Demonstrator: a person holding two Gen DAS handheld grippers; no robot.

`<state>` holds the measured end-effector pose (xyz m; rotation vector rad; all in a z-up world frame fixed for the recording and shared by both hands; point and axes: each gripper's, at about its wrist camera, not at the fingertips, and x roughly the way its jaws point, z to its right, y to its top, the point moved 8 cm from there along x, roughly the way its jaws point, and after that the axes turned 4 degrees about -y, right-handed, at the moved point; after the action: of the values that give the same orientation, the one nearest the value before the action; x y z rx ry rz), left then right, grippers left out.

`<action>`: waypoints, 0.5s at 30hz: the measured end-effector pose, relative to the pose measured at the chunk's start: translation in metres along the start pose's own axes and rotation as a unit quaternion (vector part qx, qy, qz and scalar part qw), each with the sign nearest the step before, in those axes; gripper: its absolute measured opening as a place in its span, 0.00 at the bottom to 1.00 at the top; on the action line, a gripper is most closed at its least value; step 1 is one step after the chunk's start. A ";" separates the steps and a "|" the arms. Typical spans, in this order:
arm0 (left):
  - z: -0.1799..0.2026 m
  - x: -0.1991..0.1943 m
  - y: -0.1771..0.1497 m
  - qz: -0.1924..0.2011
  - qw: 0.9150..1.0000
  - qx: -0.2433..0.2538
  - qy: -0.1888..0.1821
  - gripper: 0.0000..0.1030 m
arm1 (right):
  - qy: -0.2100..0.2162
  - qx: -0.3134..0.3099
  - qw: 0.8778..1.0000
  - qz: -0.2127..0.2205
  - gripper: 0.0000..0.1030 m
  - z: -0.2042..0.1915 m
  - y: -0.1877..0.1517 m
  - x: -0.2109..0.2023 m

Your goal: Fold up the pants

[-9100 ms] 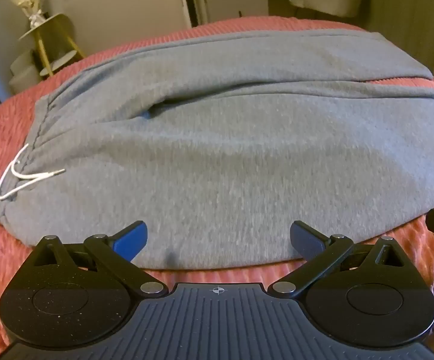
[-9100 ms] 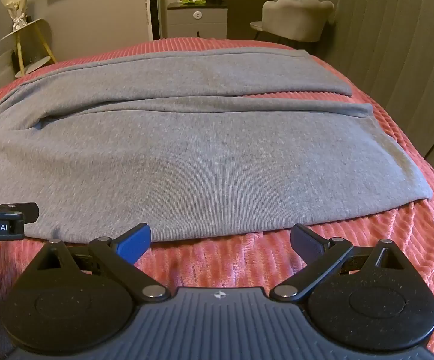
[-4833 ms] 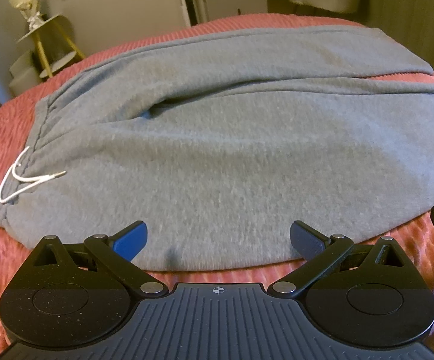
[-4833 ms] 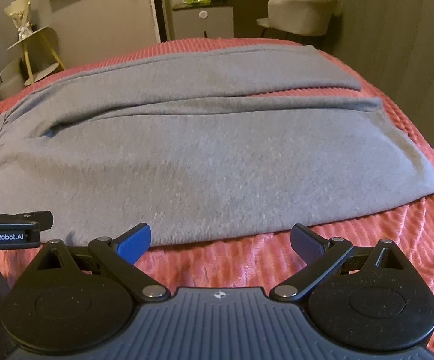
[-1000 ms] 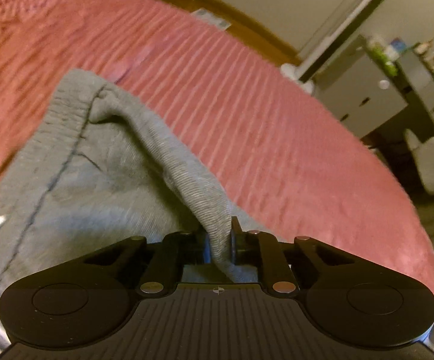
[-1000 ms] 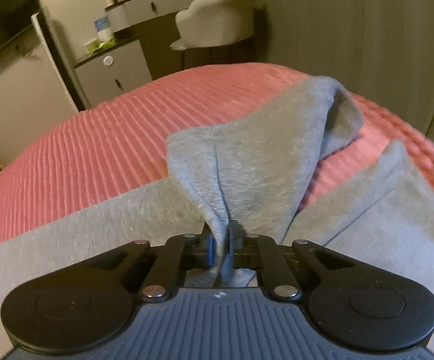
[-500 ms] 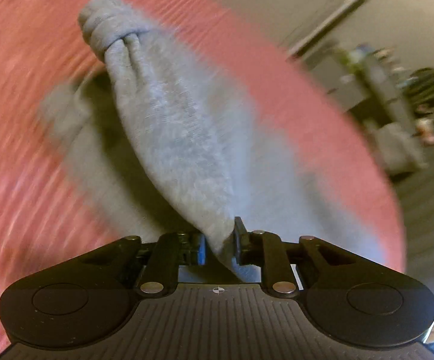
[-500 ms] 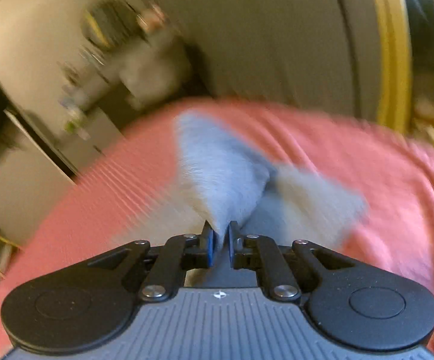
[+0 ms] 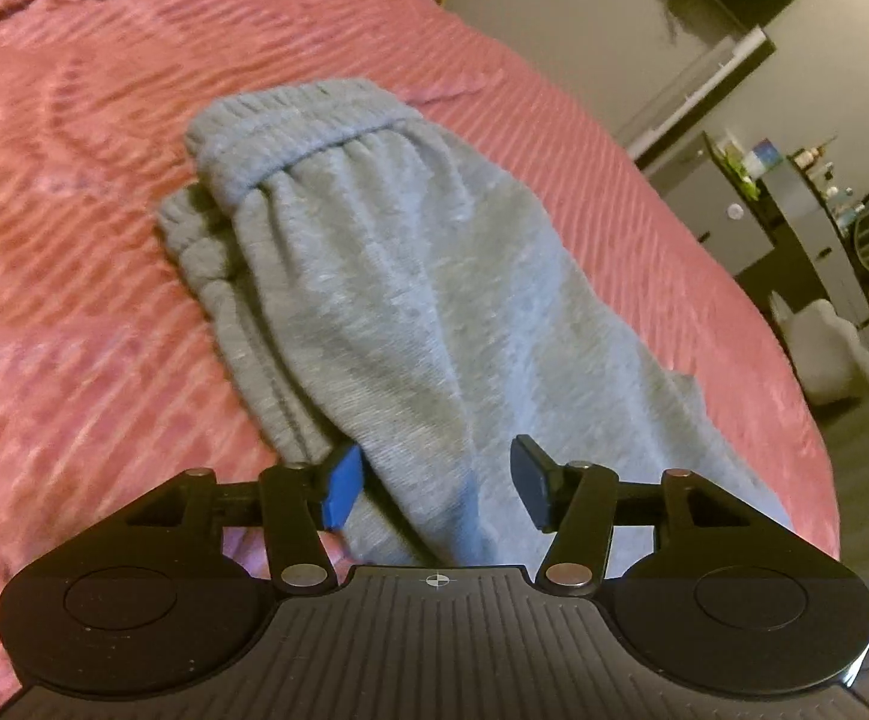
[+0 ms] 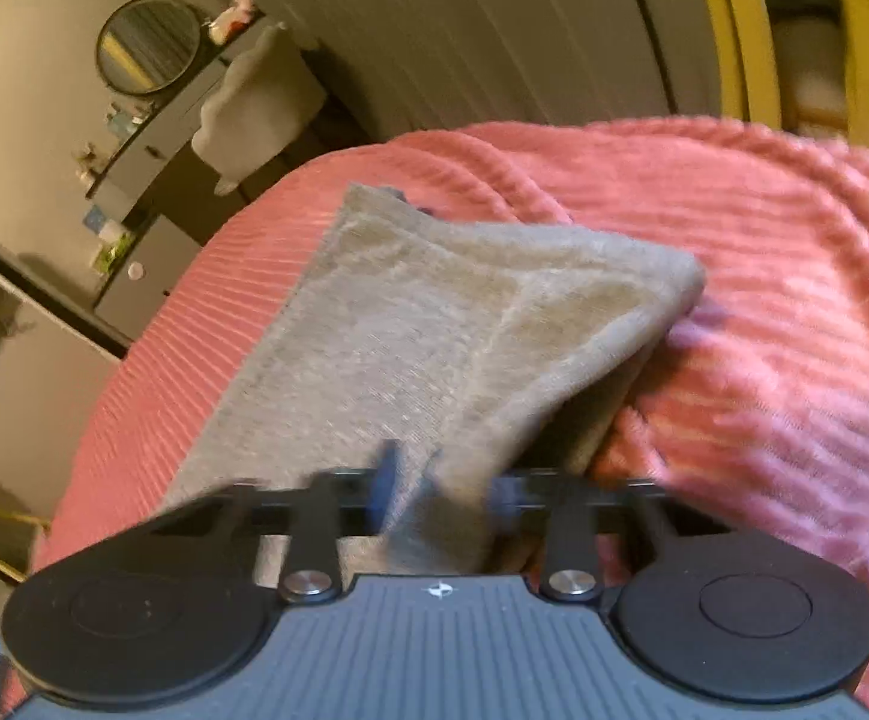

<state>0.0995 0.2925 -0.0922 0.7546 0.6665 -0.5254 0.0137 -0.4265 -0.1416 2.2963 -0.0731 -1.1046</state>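
The grey sweatpants [image 9: 410, 300] lie folded lengthwise on the pink ribbed bedspread [image 9: 74, 228], with the elastic waistband doubled over at the far end. My left gripper [image 9: 434, 483] is open, its fingers either side of the cloth near the waist end, not pinching it. In the right wrist view the leg-cuff end of the pants [image 10: 446, 336] lies doubled on the bedspread [image 10: 764, 312]. My right gripper [image 10: 440, 483] is blurred with its fingers parted around a fold of cloth.
Beyond the bed's far edge stand a grey dresser [image 9: 794, 204], a round mirror [image 10: 149, 42] and a pale upholstered chair [image 10: 254, 102]. A yellow frame [image 10: 728, 24] and grey curtain are on the right.
Both grippers carried one leg over onto the other, laid it down, and have opened from shut on the cloth. The pants now lie doubled lengthwise.
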 end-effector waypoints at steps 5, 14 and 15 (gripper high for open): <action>-0.004 -0.040 -0.001 0.049 0.999 0.018 0.009 0.63 | 0.024 -0.067 0.995 0.064 0.04 -0.019 0.015 -0.036; 0.040 -0.059 -0.014 0.096 0.988 0.113 0.034 0.75 | -0.070 -0.005 0.997 0.025 0.24 0.054 0.022 -0.010; 0.046 -0.057 -0.016 0.097 0.987 0.121 0.031 0.77 | -0.078 0.002 0.996 0.045 0.29 0.059 0.026 -0.019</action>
<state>0.0668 0.2586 -0.0332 1.0568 0.5854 -0.4079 -0.0366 -0.4703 -0.1434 2.1833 -0.2372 -1.2366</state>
